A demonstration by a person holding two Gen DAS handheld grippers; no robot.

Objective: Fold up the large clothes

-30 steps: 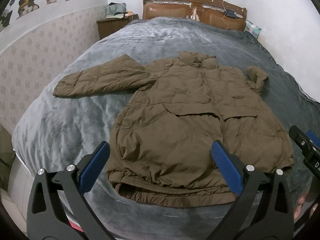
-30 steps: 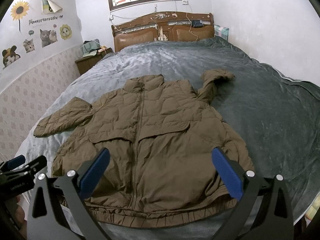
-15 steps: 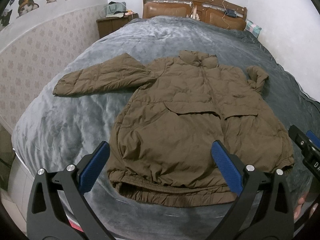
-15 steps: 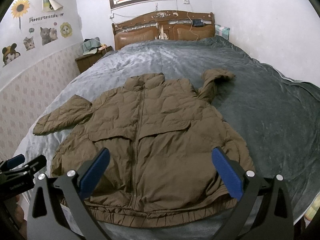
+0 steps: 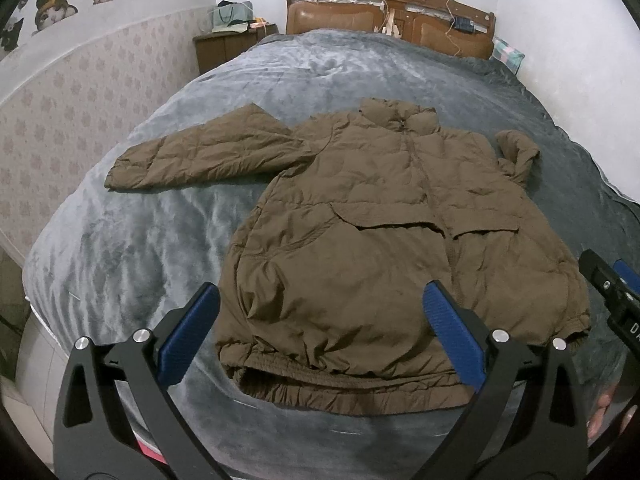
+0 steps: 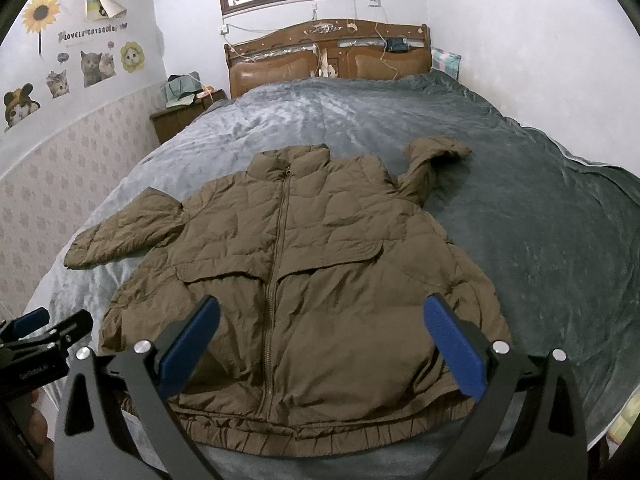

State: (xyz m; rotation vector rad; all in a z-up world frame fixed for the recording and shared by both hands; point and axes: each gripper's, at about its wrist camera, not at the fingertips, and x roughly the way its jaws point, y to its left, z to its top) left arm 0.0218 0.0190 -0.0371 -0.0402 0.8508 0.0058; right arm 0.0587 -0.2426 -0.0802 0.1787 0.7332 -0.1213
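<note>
Left wrist: left claw spread wide, empty, hovering off the jacket hem. Jacket lies face up, zipped, flat on the bed, one sleeve out sideways, likely laid out for folding.

Right wrist: right claw also wide, empty, above the hem. Far sleeve is bunched; probably needs straightening first.

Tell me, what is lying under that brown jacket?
The brown jacket lies spread, front up and zipped, on a grey blanket covering the bed. Blanket shows all around it. Whatever lies directly beneath the jacket, or inside it, is hidden.
</note>
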